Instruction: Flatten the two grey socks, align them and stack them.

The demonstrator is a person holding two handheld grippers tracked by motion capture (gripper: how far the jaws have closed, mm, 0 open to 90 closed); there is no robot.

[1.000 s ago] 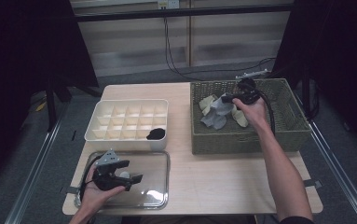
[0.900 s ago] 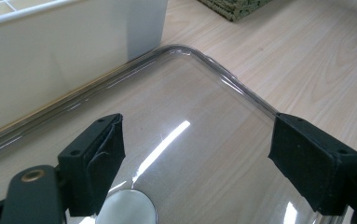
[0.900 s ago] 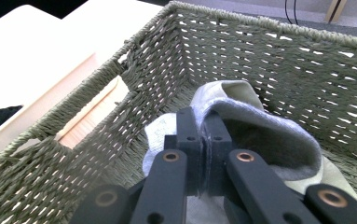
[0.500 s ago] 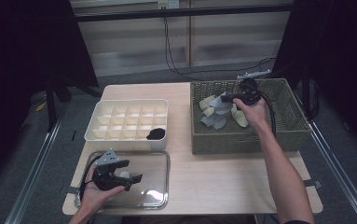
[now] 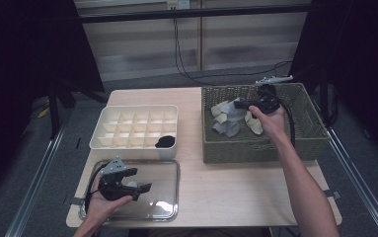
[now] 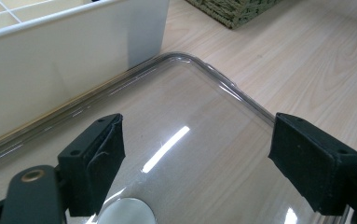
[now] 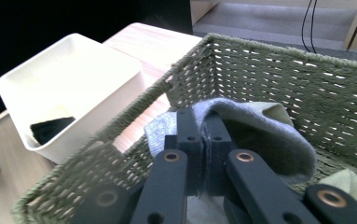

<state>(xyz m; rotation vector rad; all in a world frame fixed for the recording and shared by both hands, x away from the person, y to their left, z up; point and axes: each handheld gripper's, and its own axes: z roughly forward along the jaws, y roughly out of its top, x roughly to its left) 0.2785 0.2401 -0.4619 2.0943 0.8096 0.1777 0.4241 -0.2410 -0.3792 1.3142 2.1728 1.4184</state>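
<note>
Grey cloth, a sock [image 7: 260,135] by the look of it, sits pinched between the jaws of our right gripper [image 7: 203,140]; the jaws are closed on a fold of it and the rest billows out to the right of them. In the high view the same sock [image 5: 232,114] is lifted a little above the heap inside the wicker basket [image 5: 305,140], at the basket's left half, with our right gripper [image 5: 239,104] pointing left over it. Under and around it lie other socks [image 5: 251,124], some pale cream, some grey, touching one another. A pale green one [image 7: 348,182] shows low at the right edge of the right gripper view.

Left of the basket and just beside it stands the white box [image 5: 108,139], divided into small compartments. One dark sock [image 5: 165,141] lies in the compartment at the near right corner; we see it too from the right gripper view [image 7: 50,127], beyond the basket's rim.

Nearer to us, in front of the box, a clear lid [image 5: 169,165] lies flat on the wooden table [image 5: 226,187]. Our left gripper [image 5: 144,188] rests over the lid with its jaws wide apart, holding nothing; from the left gripper view the two black pads [image 6: 97,163] frame bare plastic, the lid's rounded corner [image 6: 185,60] lying just beside the wall of the box [image 6: 64,60]
</note>
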